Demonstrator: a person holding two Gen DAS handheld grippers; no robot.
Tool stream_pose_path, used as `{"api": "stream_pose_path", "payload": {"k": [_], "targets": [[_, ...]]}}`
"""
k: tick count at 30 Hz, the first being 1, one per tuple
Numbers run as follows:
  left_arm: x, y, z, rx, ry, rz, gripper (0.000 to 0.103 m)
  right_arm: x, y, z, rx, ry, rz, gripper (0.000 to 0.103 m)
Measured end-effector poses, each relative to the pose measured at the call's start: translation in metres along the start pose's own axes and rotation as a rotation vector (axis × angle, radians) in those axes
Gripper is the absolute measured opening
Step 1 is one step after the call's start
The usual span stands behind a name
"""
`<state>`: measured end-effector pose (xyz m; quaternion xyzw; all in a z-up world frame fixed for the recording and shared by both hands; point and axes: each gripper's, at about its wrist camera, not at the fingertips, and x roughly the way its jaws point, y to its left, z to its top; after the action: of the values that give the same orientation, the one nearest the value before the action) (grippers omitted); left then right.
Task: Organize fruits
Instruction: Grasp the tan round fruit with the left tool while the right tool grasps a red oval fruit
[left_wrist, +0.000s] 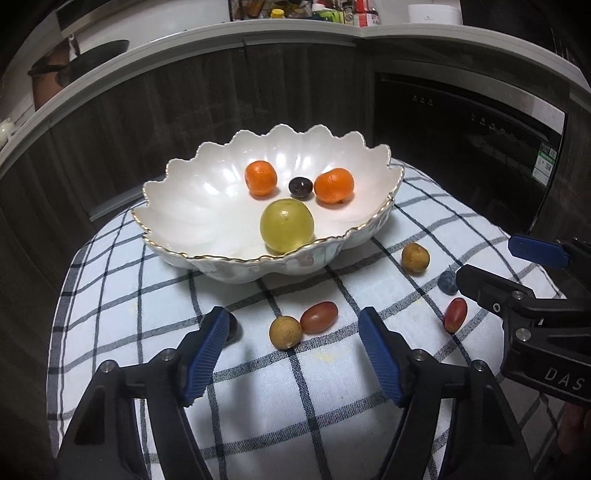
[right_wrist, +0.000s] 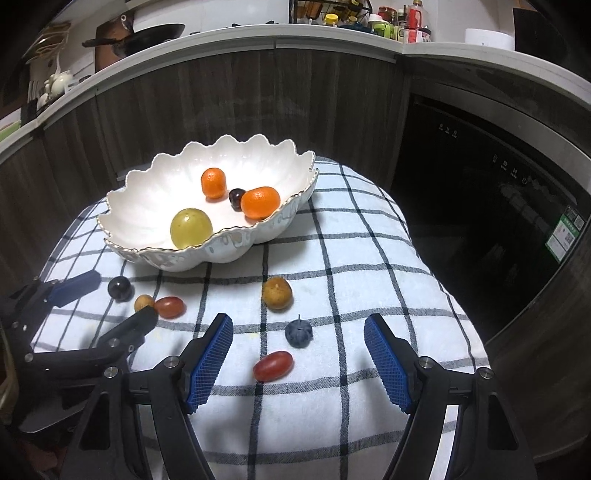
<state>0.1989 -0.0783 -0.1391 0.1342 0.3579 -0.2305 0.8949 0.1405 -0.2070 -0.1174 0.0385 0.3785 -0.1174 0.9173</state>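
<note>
1. The left gripper (left_wrist: 291, 328) hangs over the checked cloth (left_wrist: 295, 424) with its blue pads apart and pressing on nothing; a small tan fruit (left_wrist: 285, 332) and a red grape tomato (left_wrist: 318, 316), touching each other, lie on the cloth between the tips.
2. A dark round fruit (left_wrist: 233, 328) sits just behind the left pad, partly hidden.
3. The right gripper (right_wrist: 298, 341) is likewise spread and grasps nothing; a second red grape tomato (right_wrist: 273, 366) and a blueberry (right_wrist: 298, 333) lie between its fingers on the cloth.
4. White letters "DAS" show on the right gripper's black body in the left wrist view; the rest is cut off.
5. A larger tan fruit (right_wrist: 277, 293) lies alone between the blueberry and the bowl.
6. The white scalloped bowl (left_wrist: 177, 192) with a gold rim holds a green grape (left_wrist: 287, 225), a dark grape (left_wrist: 300, 187) and two mandarins, one left (left_wrist: 260, 178), one right (left_wrist: 333, 185).
7. Behind, a black appliance (right_wrist: 480, 206) carries a green label and small white markings, too small to read.
8. Bottles and jars on the counter (right_wrist: 332, 35) bear unreadable labels.
</note>
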Motion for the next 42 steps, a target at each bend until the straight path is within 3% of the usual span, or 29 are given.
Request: {"api": "stream_pose_path", "payload": {"k": [8,15,22,33,42], "targets": [[0.014,0.01,-0.007,-0.024,0.071,-0.022,0.06,0.01,0.004,-0.008,-0.001,0.033,0.025,0.074],[0.021,0.016,-0.008,-0.023,0.095,-0.049,0.057,0.019,0.013,-0.015,-0.016,0.072,0.037,0.061],[0.031,0.016,-0.01,-0.015,0.117,-0.074,0.049,0.026,0.016,-0.02,-0.019,0.1,0.042,0.06],[0.04,0.021,-0.008,-0.06,0.137,-0.101,0.045,0.036,0.015,-0.024,0.002,0.129,0.045,0.047],[0.04,0.023,-0.006,-0.083,0.136,-0.102,0.024,0.036,0.013,-0.023,0.008,0.121,0.046,0.03]]}}
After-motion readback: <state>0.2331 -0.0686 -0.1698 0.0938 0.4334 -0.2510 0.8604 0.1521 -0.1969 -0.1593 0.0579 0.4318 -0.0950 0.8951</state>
